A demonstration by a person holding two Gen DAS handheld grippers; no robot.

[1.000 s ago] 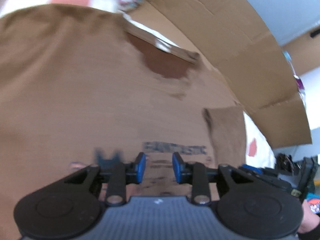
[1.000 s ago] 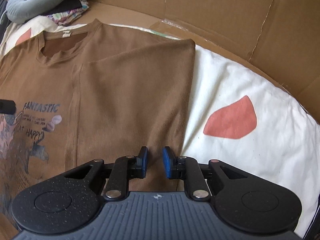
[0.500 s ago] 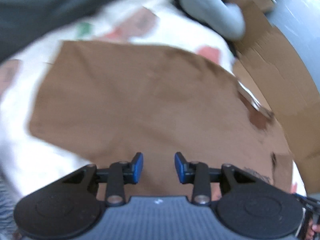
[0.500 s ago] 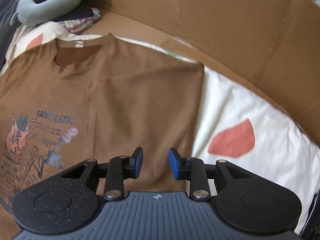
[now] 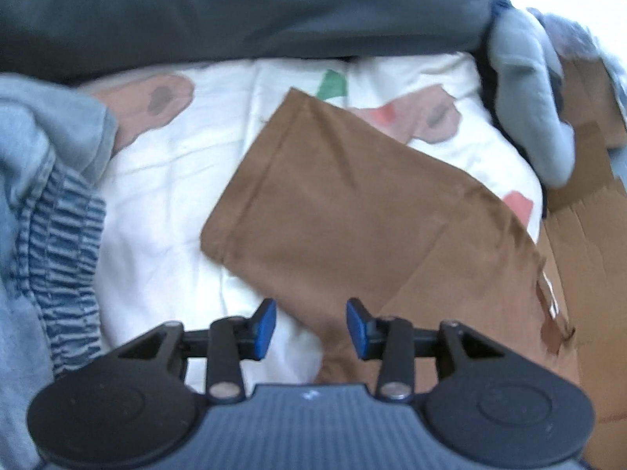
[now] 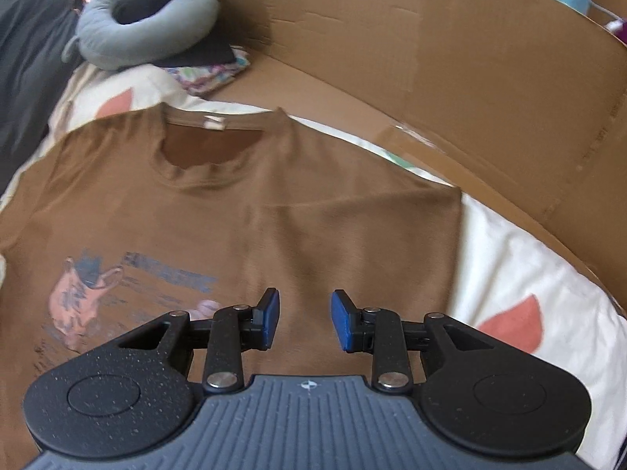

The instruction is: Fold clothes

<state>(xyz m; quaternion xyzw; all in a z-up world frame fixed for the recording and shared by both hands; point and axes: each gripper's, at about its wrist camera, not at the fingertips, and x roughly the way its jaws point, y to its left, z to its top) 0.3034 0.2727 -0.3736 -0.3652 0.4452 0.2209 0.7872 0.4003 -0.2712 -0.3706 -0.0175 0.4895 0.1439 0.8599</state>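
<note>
A brown T-shirt point(image 6: 274, 211) with a blue and pink print lies face up on a white patterned sheet, its right side folded inward. In the left wrist view its left sleeve point(image 5: 337, 196) spreads flat on the sheet. My left gripper point(image 5: 310, 327) hovers open just above the sleeve's armpit edge, with nothing between its blue pads. My right gripper point(image 6: 305, 321) is open above the folded right part of the shirt, below the chest, and holds nothing.
A tall cardboard wall point(image 6: 450, 62) curves round the far and right side. A grey neck pillow point(image 6: 145, 31) and folded cloth sit at the back. A person's denim clothing point(image 5: 43, 235) lies left of the sleeve. A dark blanket point(image 5: 235, 11) lies beyond.
My left gripper has swung left from the shirt's chest print to the left sleeve. My right gripper has opened wider and moved left and forward over the folded shirt.
</note>
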